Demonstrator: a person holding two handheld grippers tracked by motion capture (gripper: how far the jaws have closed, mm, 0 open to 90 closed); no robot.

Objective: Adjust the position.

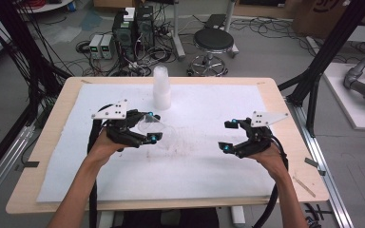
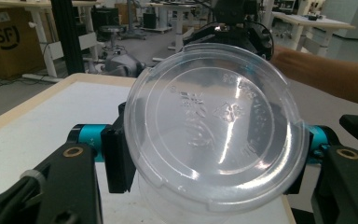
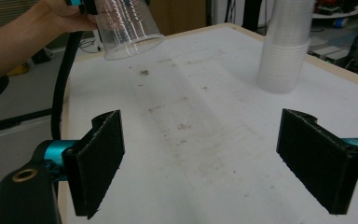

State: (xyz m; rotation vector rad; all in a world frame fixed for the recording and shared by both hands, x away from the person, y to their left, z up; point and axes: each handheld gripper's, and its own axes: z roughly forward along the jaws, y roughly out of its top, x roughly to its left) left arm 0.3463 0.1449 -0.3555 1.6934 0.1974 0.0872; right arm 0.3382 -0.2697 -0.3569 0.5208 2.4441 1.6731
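Holding a clear plastic cup [image 1: 151,124] clamped on its side, mouth toward three o'clock, the left hand-held gripper [image 1: 147,127] faces the empty, wide-open right hand-held gripper [image 1: 226,135]. The cup stack [image 1: 162,88] stands at twelve o'clock, nearer the left hand-held gripper. White-padded worktop [image 1: 209,166]; cluttered lab floor beyond.

Table [image 1: 285,142], white mat [image 1: 209,166], cup stack [image 1: 162,89]

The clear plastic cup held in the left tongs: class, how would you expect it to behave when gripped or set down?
The clear cup looks thin-walled, so it is probably very light and may flex if the left tongs squeeze harder. Its smooth, glossy surface could slip. Being round and tapered, it would likely roll in a curve if laid on the white mat.
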